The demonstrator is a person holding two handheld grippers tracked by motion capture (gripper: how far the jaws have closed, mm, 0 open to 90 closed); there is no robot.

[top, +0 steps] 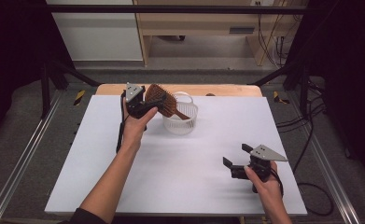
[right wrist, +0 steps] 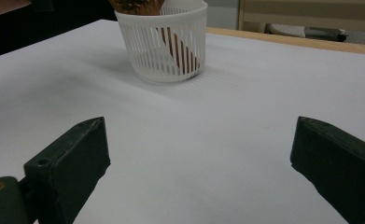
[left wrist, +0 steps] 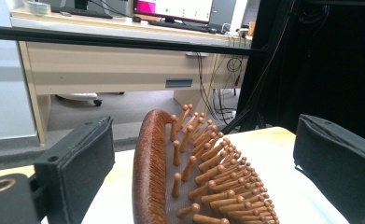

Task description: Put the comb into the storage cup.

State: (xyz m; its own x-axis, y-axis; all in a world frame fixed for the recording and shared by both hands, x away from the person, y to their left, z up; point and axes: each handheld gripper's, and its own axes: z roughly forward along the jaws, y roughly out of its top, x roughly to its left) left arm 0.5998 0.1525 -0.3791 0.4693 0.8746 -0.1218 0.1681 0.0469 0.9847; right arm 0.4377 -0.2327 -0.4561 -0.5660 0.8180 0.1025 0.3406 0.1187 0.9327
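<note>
Step in hand: I judge I am standing the wooden hairbrush [top: 162, 100] handle-down in the white slatted basket [top: 180, 122]; the handle is already inside, the head is not yet let go or is only just let go.

Hairbrush: upper middle of the high view, leaning up and to the left out of the basket. Its handle shows through the slats in the right gripper view [right wrist: 178, 46]. In the left gripper view the bristled head [left wrist: 203, 182] rises from the bottom centre.

Basket: upper middle of the high view, on the white table [top: 180, 163], near the far wooden edge.

Left gripper [top: 145, 107]: in my left hand [top: 134, 128], at the brush head, upper left of centre in the high view. In its own view the jaws stand wide on either side of the head, with a gap showing on both sides. So I read it as apart, not clamped, though I cannot see the contact at the very bottom of that frame.

Right gripper [top: 231, 161]: lower right of the high view, low over the table, well apart from the basket. Jaws spread, nothing between them.

Next move, as I judge it: draw my left gripper back and up without dragging the bristles. The brush leans, so the light basket could tip toward the left of the frame. My right gripper is free to steady the basket wall if needed.
</note>
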